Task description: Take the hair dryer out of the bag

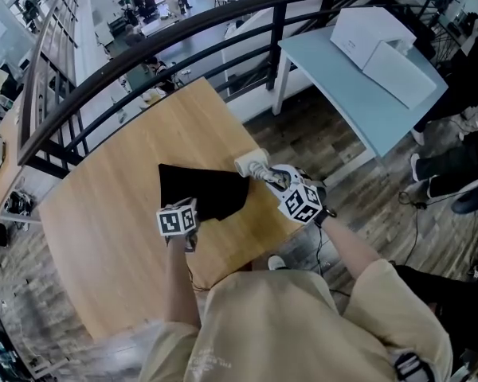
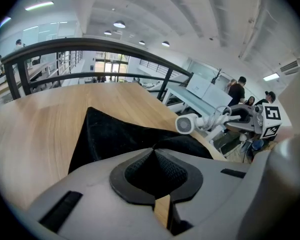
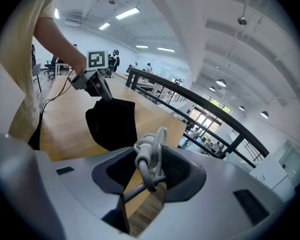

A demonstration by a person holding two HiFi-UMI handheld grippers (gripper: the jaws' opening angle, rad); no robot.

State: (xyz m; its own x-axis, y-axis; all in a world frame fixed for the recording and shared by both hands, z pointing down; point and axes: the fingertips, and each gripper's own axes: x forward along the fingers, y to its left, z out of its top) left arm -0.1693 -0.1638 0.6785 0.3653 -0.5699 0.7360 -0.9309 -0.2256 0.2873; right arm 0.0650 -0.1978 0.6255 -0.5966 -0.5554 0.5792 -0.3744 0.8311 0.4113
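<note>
A flat black bag (image 1: pixel 203 189) lies on the round wooden table (image 1: pixel 111 237). My left gripper (image 1: pixel 190 207) is shut on the bag's near edge; in the left gripper view black cloth (image 2: pixel 115 134) fills the closed jaws of the left gripper (image 2: pixel 154 151). The white hair dryer (image 1: pixel 253 165) is outside the bag, at its right corner near the table's edge. My right gripper (image 1: pixel 275 179) is shut on its handle. The coiled white cord (image 3: pixel 151 154) sits between the pads of the right gripper (image 3: pixel 150 169). The hair dryer's round head (image 2: pixel 186 124) shows beyond the bag.
A black curved railing (image 1: pixel 183 30) runs behind the table. A light blue table (image 1: pixel 358 94) bearing a white box (image 1: pixel 382 46) stands at the back right. The wooden table's edge is just right of the hair dryer, with plank floor (image 1: pixel 319 142) below. People's legs (image 1: pixel 454 173) show at far right.
</note>
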